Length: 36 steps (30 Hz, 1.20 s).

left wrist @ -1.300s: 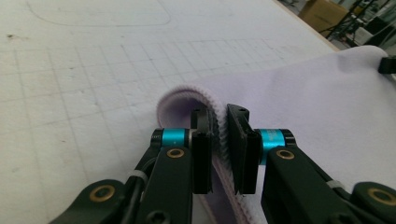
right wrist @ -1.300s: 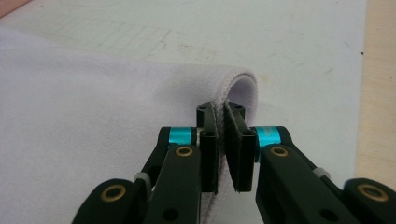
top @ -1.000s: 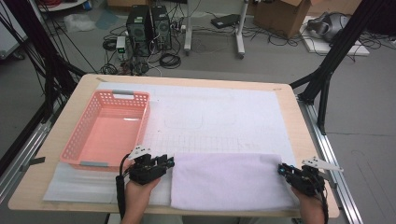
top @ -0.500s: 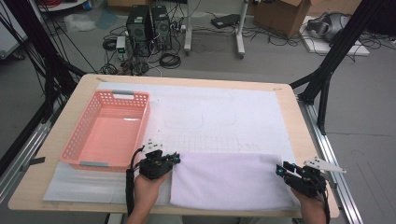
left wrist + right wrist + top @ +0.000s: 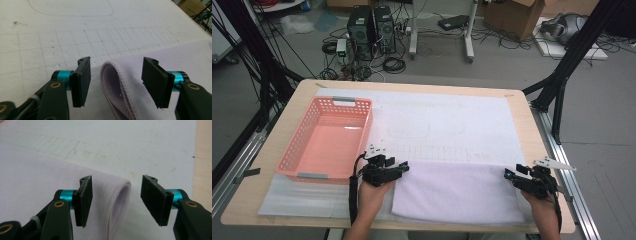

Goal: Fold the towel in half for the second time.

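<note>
A lilac towel (image 5: pixel 457 190), folded in two, lies on the white mat near the table's front edge. My left gripper (image 5: pixel 404 167) is at the towel's far left corner. In the left gripper view that gripper (image 5: pixel 116 75) has just been opening, and the towel's folded edge (image 5: pixel 117 82) lies loose between the pads. My right gripper (image 5: pixel 508 174) is at the far right corner. Its jaws (image 5: pixel 115 195) have also just been opening, with the towel's fold (image 5: pixel 120 195) between them, untouched.
A pink plastic basket (image 5: pixel 329 142) stands on the left of the table, just beyond my left gripper. The white gridded mat (image 5: pixel 447 120) covers the middle and back. The wooden table edge (image 5: pixel 532 130) runs close on the right.
My left hand has shifted a little right and forward along the towel's left end. The right hand has edged slightly forward. The towel lies as before.
</note>
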Available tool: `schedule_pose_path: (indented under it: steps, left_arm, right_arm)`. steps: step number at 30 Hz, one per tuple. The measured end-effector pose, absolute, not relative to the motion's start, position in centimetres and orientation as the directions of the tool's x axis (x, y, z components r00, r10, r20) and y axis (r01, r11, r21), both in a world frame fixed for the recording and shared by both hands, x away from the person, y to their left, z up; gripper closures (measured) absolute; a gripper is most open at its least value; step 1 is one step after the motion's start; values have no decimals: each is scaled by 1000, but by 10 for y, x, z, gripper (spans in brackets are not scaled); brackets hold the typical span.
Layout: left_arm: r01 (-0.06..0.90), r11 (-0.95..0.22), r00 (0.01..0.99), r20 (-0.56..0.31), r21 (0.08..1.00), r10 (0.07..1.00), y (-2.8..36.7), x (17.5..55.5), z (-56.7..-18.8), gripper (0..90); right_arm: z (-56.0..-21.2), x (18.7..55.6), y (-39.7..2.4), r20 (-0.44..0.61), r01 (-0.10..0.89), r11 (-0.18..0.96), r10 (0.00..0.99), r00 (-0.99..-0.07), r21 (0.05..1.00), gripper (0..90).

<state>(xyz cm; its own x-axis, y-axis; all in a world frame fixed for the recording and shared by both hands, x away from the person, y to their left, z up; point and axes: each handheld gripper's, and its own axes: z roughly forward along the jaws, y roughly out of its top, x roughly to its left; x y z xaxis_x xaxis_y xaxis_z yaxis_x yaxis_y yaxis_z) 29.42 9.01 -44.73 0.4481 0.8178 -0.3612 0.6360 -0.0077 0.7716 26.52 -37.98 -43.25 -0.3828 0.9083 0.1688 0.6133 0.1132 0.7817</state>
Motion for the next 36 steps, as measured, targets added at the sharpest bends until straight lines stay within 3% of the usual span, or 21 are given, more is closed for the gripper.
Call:
schedule_pose_path:
  steps: [5, 6, 8, 9, 11, 19, 22, 23, 26, 27, 31, 36]
  left_arm:
    - [641, -61, 485, -342, 765, 805, 84, 301, -454, 404]
    - [631, -80, 499, -325, 771, 803, 83, 300, -454, 449]
    - [624, -124, 538, -308, 772, 785, 81, 299, -455, 714]
    - [619, -116, 534, -308, 777, 788, 80, 299, -453, 775]
    - [604, -106, 525, -295, 790, 798, 79, 301, -450, 809]
    - [492, -38, 494, -242, 870, 835, 76, 321, -436, 812]
    - [519, -9, 466, -274, 855, 841, 75, 330, -439, 797]
    - [534, -3, 454, -283, 846, 845, 74, 331, -441, 759]
    - [555, 13, 446, -311, 832, 839, 76, 327, -443, 515]
    - [542, 10, 460, -307, 840, 833, 77, 321, -443, 495]
    - [533, -20, 486, -286, 846, 826, 81, 304, -446, 515]
    - [575, -53, 508, -305, 817, 805, 84, 280, -453, 606]
  right_arm:
    - [-445, 290, -375, 161, 675, 179, 898, -409, 716, 421]
    - [-445, 290, -376, 171, 671, 166, 898, -406, 723, 515]
    - [-447, 288, -379, 209, 665, 166, 870, -446, 728, 722]
    - [-446, 287, -378, 201, 654, 177, 865, -459, 735, 793]
    - [-444, 287, -377, 161, 628, 203, 867, -472, 752, 817]
    - [-429, 310, -380, 139, 544, 123, 899, -416, 830, 819]
    - [-428, 322, -379, 137, 545, 109, 910, -391, 831, 815]
    - [-428, 325, -378, 142, 553, 101, 914, -379, 827, 796]
    - [-429, 328, -375, 180, 589, 71, 916, -357, 805, 641]
    - [-429, 327, -375, 173, 584, 80, 915, -365, 808, 605]
    - [-426, 310, -377, 156, 563, 88, 915, -372, 822, 568]
    - [-431, 285, -379, 184, 582, 94, 898, -401, 808, 580]
